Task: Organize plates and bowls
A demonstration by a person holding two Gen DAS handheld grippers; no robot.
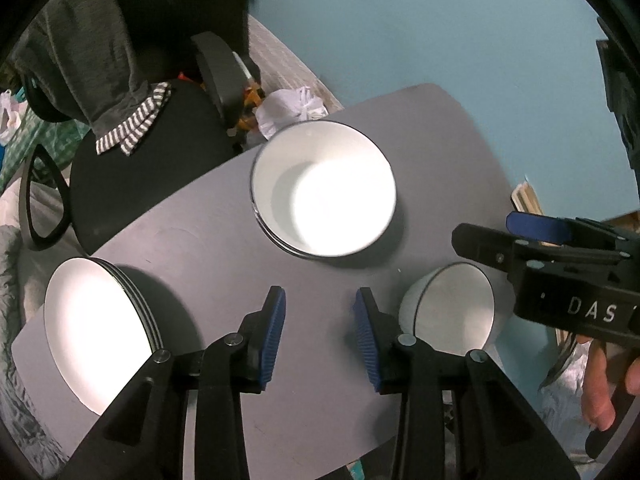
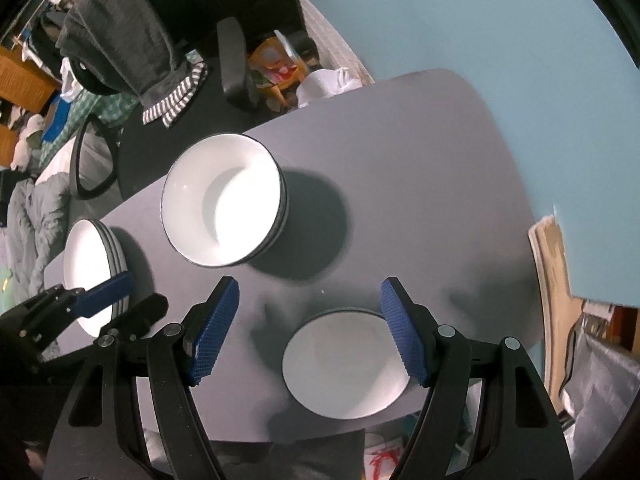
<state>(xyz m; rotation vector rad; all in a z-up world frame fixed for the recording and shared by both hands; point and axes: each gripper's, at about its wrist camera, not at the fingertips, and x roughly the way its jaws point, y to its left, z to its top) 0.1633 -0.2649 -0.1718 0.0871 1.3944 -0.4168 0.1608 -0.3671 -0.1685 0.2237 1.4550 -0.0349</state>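
Observation:
A stack of white bowls with dark rims (image 1: pixel 324 190) (image 2: pixel 224 206) stands mid-table on the grey table (image 1: pixel 224 220) (image 2: pixel 400 168). A stack of white plates (image 1: pixel 96 332) (image 2: pixel 94 268) lies at the table's left end. A single white bowl (image 1: pixel 452 308) (image 2: pixel 346 364) stands near the front right edge. My left gripper (image 1: pixel 320 332) is open and empty above bare table between the plates and the single bowl. My right gripper (image 2: pixel 310 330) is open and empty, its fingers above and astride the single bowl; it also shows in the left wrist view (image 1: pixel 520 236).
A black office chair (image 1: pixel 148 152) (image 2: pixel 192 120) with a grey garment draped over it stands behind the table's left side. A white bag (image 1: pixel 292 108) and clutter lie on the floor beyond. A teal wall (image 2: pixel 480 20) rises behind. Cardboard (image 2: pixel 548 264) leans at the right.

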